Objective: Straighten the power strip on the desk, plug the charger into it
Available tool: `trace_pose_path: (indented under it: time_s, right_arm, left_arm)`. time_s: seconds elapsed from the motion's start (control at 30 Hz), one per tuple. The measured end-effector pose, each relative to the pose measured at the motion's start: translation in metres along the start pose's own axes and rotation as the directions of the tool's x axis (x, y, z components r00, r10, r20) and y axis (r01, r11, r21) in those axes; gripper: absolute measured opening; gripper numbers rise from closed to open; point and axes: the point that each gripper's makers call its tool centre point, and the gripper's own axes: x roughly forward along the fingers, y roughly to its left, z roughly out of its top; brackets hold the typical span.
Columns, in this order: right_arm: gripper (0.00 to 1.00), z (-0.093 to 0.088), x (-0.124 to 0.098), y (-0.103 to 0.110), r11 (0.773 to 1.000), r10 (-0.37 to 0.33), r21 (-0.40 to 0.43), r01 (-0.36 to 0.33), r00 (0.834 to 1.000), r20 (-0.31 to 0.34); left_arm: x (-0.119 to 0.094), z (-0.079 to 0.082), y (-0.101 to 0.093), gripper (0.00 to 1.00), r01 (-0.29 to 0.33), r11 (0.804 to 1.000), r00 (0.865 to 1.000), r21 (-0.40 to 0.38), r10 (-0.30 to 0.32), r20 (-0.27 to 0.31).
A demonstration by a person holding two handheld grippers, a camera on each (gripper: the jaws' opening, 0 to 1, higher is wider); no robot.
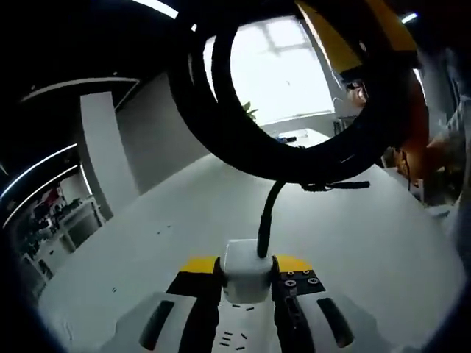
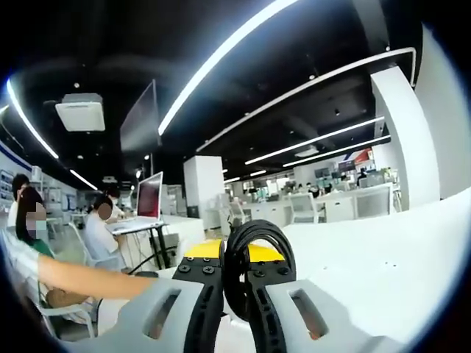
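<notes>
My left gripper (image 1: 246,266) is shut on a white plastic body (image 1: 246,278), seemingly the power strip held end-on, with small dark slots on its face lower down. A thick black cord (image 1: 265,213) leaves its far end and rises into a big coiled loop (image 1: 221,125) above the white desk (image 1: 368,243). The other gripper's yellow-and-black jaws (image 1: 346,37) hold that loop at the top right. In the right gripper view, my right gripper (image 2: 234,268) is shut on several turns of the black cord (image 2: 254,234). I cannot make out a charger.
The white desk (image 2: 383,250) stretches off to the right in the right gripper view. A person's forearm (image 2: 81,276) reaches in from the left. Seated people (image 2: 96,235) and a screen on a stand (image 2: 149,197) are behind. A bright window (image 1: 283,66) lies beyond the desk's far end.
</notes>
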Motion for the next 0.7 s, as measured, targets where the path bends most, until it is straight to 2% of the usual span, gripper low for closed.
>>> trace_pose_path:
  time_s: [0.17, 0.37, 0.7]
  right_arm:
    - [0.07, -0.0028, 0.0023, -0.0037, 1.000, -0.004, 0.006, 0.004, 1.000, -0.006]
    - [0.07, -0.0047, 0.0042, -0.0068, 1.000, -0.006, 0.016, 0.006, 1.000, -0.007]
    - [0.07, -0.0080, 0.0034, -0.0067, 1.000, -0.010, 0.013, 0.010, 1.000, -0.016]
  left_arm:
    - [-0.0003, -0.0058, 0.0012, 0.26, 0.052, 0.999, 0.999, -0.013, -0.052, -0.011]
    - [-0.0017, -0.0088, 0.0057, 0.26, 0.061, 0.998, 0.998, -0.015, -0.061, -0.010]
    - [0.0032, -0.0104, 0.0019, 0.26, 0.087, 0.996, 0.996, -0.019, -0.088, -0.014]
